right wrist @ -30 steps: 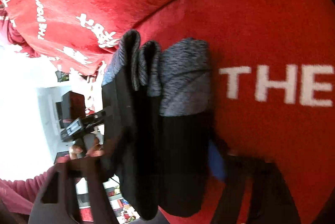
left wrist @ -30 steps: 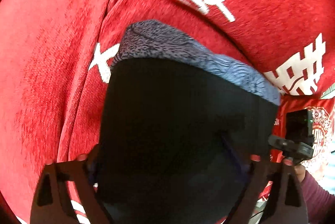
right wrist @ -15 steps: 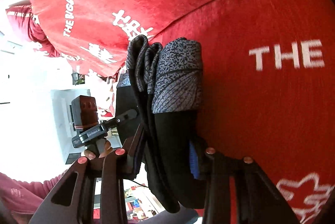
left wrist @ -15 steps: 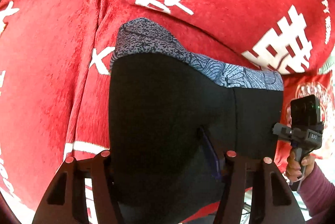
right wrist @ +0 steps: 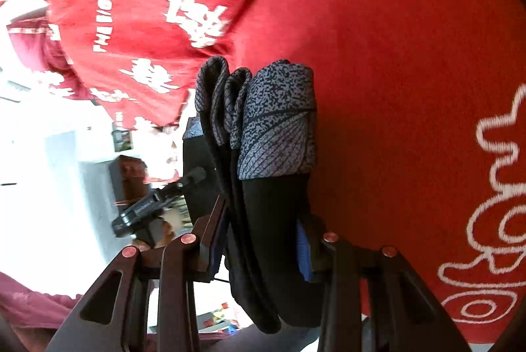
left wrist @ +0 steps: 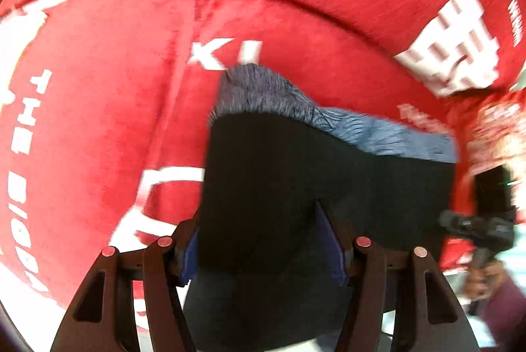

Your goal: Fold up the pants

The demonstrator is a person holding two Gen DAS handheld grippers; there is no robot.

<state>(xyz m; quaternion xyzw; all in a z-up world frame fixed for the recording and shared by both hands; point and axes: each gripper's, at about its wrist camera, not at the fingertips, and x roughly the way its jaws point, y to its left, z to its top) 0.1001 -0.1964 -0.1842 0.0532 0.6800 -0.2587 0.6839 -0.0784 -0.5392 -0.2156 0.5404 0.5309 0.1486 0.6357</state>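
Pants [left wrist: 296, 181], folded into a thick black bundle with the grey patterned waistband on top, sit right between your 2 grippers, and you have both on them at once. Your left gripper [left wrist: 263, 240] is clamped across the flat black face, blue pads pressed in on either side. Your right gripper [right wrist: 259, 240] is pinched on the stacked edge, where 3 or so layers of waistband [right wrist: 276, 118] show side by side.

What matters now: the bundle's long axis runs straight out from both sets of fingers toward the red plush cover [left wrist: 98, 121], and the waistband end leads. Both hands look equally close; neither has the better reach, so I'd judge the set-down wants them moving together.

Against 1 second ago, you've pulled back from the red cover: more white lettering shows around the bundle in both views, the bundle looks smaller in the left view, and motion blur says you're on the move. Grip unchanged on both sides.
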